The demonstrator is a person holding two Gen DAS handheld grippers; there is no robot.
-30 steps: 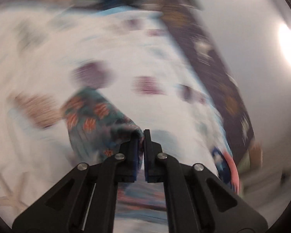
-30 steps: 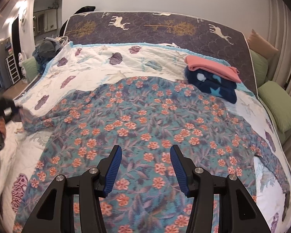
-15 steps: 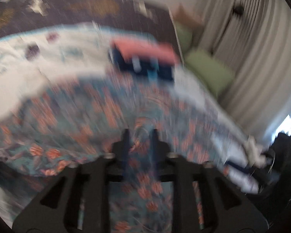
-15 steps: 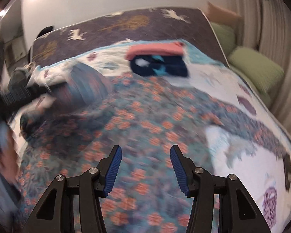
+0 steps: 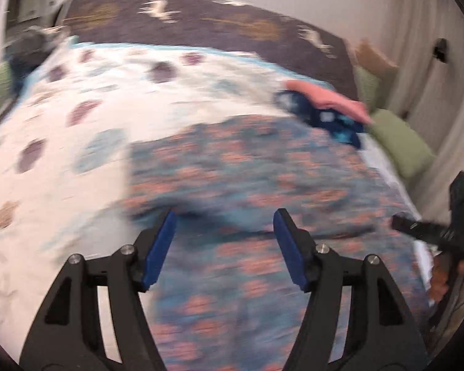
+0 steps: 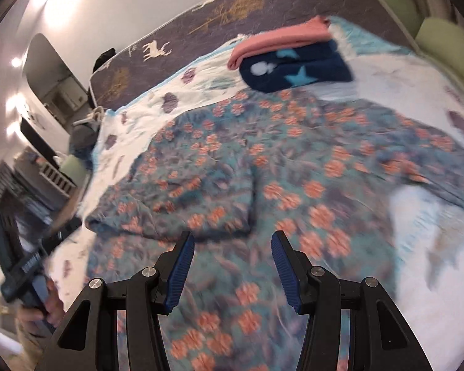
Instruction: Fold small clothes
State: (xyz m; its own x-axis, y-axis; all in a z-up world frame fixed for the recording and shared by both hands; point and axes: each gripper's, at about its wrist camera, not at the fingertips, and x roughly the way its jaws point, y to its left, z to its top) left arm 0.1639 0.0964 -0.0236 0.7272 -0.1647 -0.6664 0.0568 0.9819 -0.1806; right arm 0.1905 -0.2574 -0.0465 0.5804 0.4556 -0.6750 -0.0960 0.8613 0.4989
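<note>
Both the left gripper (image 5: 224,216) and right gripper (image 6: 232,239) hover with jaws spread and empty over one floral garment (image 6: 294,167) lying on the bed (image 6: 417,74), seemingly with one sleeve folded inward, beyond it two folded pieces (image 6: 294,52) stacked.

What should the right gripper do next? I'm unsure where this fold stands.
Probably reach the right gripper toward the sleeve stretched out to the right and pinch it. On the floral garment the left sleeve already lies folded over the body; both the right and the left gripper are open and empty.
</note>
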